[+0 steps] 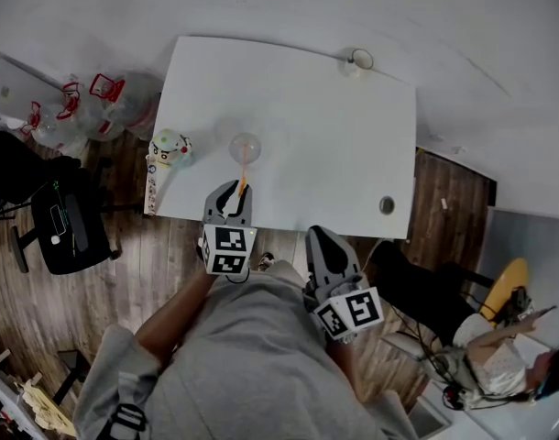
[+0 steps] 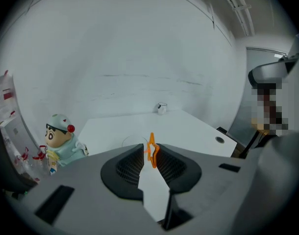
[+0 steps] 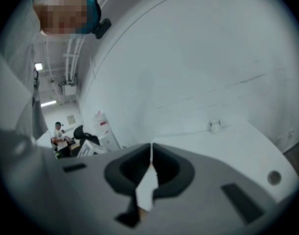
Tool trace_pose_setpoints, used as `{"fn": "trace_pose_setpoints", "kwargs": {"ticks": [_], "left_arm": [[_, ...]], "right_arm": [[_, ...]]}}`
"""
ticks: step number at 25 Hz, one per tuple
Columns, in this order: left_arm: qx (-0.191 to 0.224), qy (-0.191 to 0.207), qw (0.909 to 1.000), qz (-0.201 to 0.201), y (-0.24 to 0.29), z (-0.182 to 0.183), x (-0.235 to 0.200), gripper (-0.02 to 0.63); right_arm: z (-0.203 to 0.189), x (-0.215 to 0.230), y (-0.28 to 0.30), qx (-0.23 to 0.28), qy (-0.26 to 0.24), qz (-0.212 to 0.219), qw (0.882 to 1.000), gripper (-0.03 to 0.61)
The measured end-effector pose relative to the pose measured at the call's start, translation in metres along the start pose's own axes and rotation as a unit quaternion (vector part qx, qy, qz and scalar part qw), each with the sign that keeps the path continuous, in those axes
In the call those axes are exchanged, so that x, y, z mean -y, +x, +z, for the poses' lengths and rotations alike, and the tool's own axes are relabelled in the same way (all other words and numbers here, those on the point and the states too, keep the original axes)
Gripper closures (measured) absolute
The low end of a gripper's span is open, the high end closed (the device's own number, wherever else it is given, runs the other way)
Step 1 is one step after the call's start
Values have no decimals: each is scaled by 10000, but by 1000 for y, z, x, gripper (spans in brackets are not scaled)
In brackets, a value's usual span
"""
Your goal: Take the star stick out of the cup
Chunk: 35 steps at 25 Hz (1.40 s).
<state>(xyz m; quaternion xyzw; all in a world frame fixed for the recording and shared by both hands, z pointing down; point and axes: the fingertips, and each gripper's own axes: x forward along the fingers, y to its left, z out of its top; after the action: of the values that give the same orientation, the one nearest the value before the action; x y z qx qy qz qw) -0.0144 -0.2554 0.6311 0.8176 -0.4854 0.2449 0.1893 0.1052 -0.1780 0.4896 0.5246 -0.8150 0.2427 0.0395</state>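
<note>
A white table (image 1: 334, 136) is filling the middle of the head view, standing on a dark wooden floor (image 1: 151, 273) below a pale wall. A person in grey clothing (image 1: 252, 356) is standing at its near edge, seen from above, holding a gripper in each hand. A black office chair (image 1: 60, 218) is sitting to the left of the table, with large clear water bottles (image 1: 115, 99) beyond it. Another person (image 1: 499, 356) is sitting at the lower right.

The left gripper (image 1: 235, 191) is reaching over the near edge of the table, its jaws pinching the orange star stick (image 1: 243, 177). In the left gripper view the star is standing upright, squeezed between the two jaw tips. The right gripper (image 1: 318, 235) is hanging just off the near table edge, well apart from the stick; its own view shows the jaw tips pressed together with nothing between them.

A cartoon figurine (image 1: 169, 147) is standing near the left edge of the table. Just to its right is a clear cup (image 1: 246, 145). The stick is running from the left jaws up to the cup's near side; whether its far end is inside the cup cannot be told.
</note>
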Motion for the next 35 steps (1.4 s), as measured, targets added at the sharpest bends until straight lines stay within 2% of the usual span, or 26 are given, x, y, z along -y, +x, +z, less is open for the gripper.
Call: {"fn": "trace_pose_setpoints", "kwargs": {"ticks": [3,10,27,35], "left_arm": [[-55,61,10000,31,2,0,-1,549],[-13,86,9999,103,-1,3,-8,566],[116,142,9998,114,-18,12,-25,569],[384,76,9992,69,-42,29,-30,569]], "right_arm": [[0,0,2,17,-5,-18,10000,543],[2,-3,6,46,-5,-33,10000,543],[6,-14,13,308,15,63,9995,543],[8,-22,7,357,-54,119,9993,541]]}}
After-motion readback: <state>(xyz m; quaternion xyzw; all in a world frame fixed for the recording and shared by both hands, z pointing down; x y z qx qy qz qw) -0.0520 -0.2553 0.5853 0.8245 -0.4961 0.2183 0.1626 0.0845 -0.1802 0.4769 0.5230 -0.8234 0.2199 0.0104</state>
